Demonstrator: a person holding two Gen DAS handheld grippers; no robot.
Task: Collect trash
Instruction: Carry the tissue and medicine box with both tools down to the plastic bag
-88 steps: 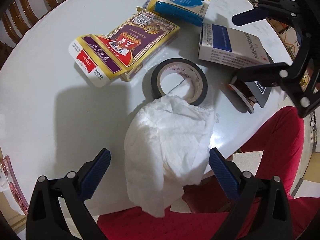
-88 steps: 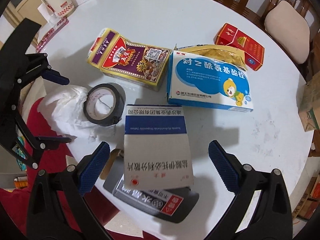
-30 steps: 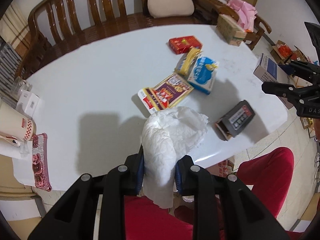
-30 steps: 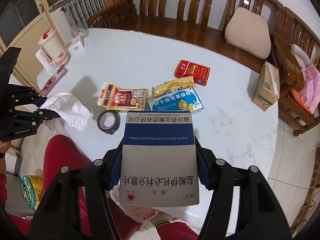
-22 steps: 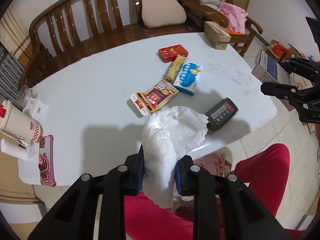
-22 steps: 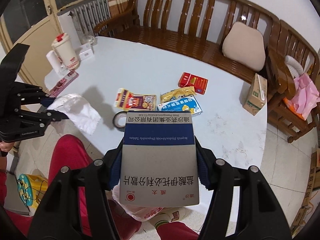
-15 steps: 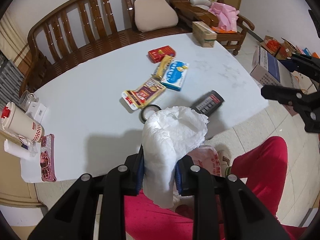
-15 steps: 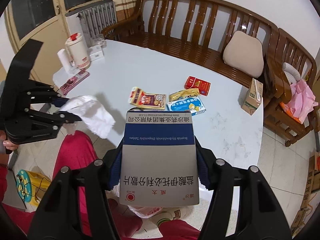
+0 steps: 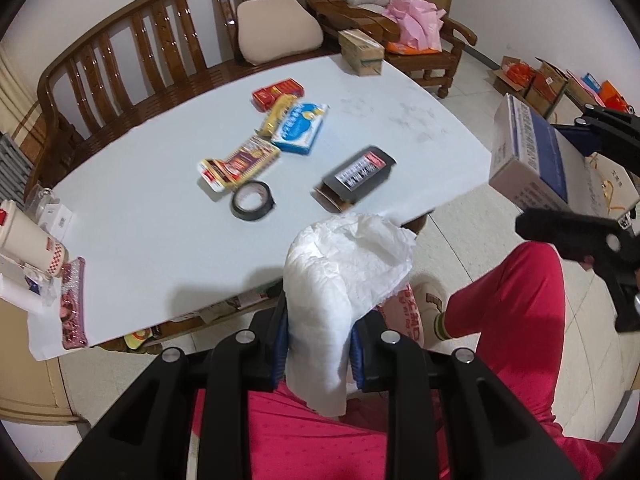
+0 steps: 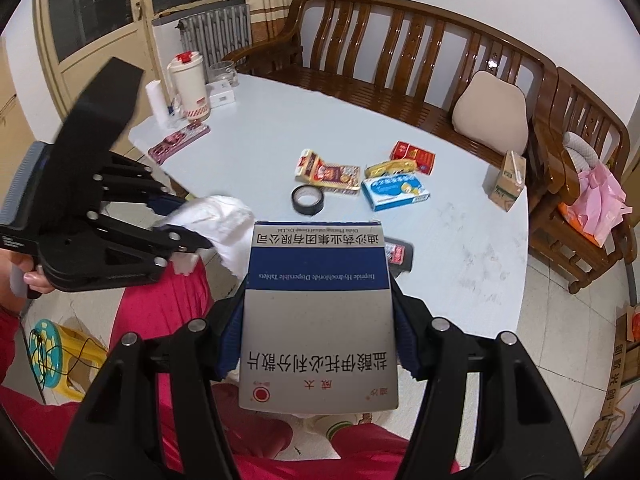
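The crumpled tissue (image 9: 346, 276) is showing soft, wrinkled white paper, matt all over. The medicine box (image 10: 318, 312) is looking like smooth cardboard with a faint satin sheen on its grey and blue faces. The left gripper (image 9: 318, 344) and right gripper (image 10: 318, 344) are showing matt black plastic frames with small bright metal screws, and ribbed blue pads (image 10: 406, 344) that look rubbery. The table (image 9: 132, 232) is presenting a smooth white top. The bench (image 10: 420, 60) is gleaming as glossy varnished wood, its cushion (image 10: 492, 112) reading as matt beige cloth. The tape roll (image 9: 253, 201) is looking like slightly shiny black plastic.
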